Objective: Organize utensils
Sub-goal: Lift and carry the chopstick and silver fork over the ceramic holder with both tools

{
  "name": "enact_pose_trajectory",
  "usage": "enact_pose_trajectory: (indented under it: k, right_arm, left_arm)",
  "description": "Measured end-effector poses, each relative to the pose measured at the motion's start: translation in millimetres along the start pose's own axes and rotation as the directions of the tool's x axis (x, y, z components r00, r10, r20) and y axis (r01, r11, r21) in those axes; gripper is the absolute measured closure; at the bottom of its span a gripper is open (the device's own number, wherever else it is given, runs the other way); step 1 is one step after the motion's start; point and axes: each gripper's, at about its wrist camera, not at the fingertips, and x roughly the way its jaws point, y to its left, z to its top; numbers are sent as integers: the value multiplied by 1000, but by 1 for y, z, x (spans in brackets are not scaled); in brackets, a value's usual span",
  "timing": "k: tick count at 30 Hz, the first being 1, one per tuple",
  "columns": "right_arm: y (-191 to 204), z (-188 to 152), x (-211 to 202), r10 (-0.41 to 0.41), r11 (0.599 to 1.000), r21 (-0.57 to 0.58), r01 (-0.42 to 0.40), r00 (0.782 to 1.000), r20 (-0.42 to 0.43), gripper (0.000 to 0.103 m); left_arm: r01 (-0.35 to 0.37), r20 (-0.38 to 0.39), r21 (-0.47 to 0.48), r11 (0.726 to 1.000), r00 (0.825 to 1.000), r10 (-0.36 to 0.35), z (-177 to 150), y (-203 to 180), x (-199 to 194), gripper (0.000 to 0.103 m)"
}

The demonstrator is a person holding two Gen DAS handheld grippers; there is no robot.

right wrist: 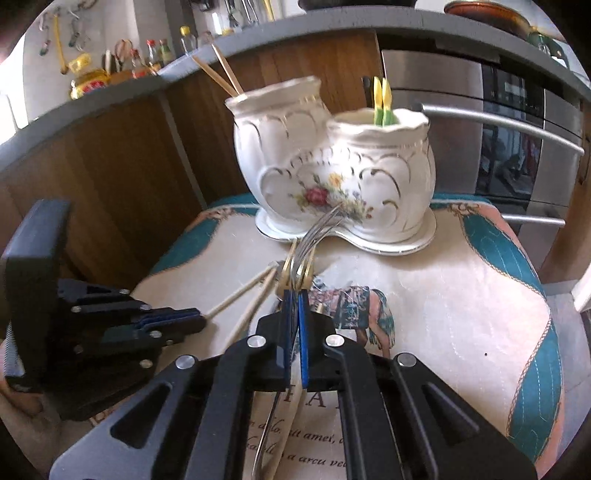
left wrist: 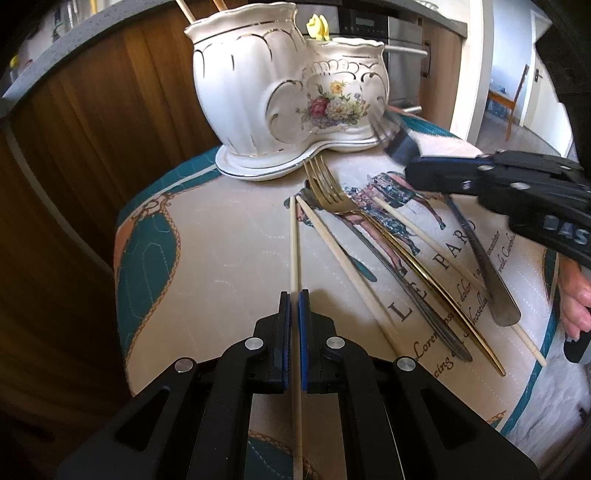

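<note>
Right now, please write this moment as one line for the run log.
left gripper: shut on chopstick | right gripper: shut on silver fork | ceramic holder: two compartments, both partly filled

A curved wood-panelled counter (right wrist: pixel 110 155) with a grey top (right wrist: pixel 258 33) fills the background. Right of it stands a stainless oven (right wrist: pixel 461 122); bottles (right wrist: pixel 155 51) crowd behind it. Further right, daylight falls through a doorway onto a wooden chair (left wrist: pixel 511 98).
</note>
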Motion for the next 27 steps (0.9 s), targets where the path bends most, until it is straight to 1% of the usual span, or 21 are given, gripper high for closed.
enact_pose_trajectory:
  k: [2,3,7,10,12,15,18,20,21,23,25,26,27]
  right_arm:
    - [1,0,-7,4,1000,-11,-4,1000,21,100]
    - [1,2,-9,8,1000,-14,-7,999,33,100]
    - [2,6,-27,36,999,-20,-34,993,112,100]
    - [2,10,-38,45,999,-32,-40,985,169,100]
    - [1,10,-46,43,999,-36,-37,979,199,100]
    - [-1,13,-56,42,999,-32,-35,970,240,100]
    - [-4,14,-66,40,999,-22,-35,961,273,100]
    - [-6,15,-71,30,999,-18,-26,956,292,100]
    - [-7,15,-72,28,1000,-16,-25,955,296,100]
    - [-9,17,-76,28,1000,-7,-27,952,304,100]
    - [-9,19,-78,19,1000,-2,-19,950,312,100]
    - [-9,20,-79,14,1000,-4,-13,948,317,100]
    - [-9,22,-80,7,1000,-6,-5,947,323,100]
  left_arm:
    - [-6,-25,17,1000,1000,6,3,-1,1,98]
    - [-11,-50,39,999,999,13,6,-3,2,98]
    - [-17,-102,89,996,994,26,14,-7,6,97]
    - [-7,-101,82,997,995,16,14,-4,7,98]
    - [-9,-85,71,997,996,15,11,-3,7,98]
    - [-42,-38,55,998,998,44,7,2,5,98]
    - [-31,33,10,999,999,31,4,9,-6,98]
    - [-22,88,-9,1000,996,23,3,14,-15,98]
    - [-22,102,-21,1000,994,24,3,15,-20,98]
    - [-15,152,-40,999,988,21,3,16,-30,98]
    - [6,203,-56,998,979,6,4,17,-42,99]
    - [15,232,-59,998,973,-1,6,17,-48,99]
    - [40,279,-60,997,960,-22,8,17,-56,99]
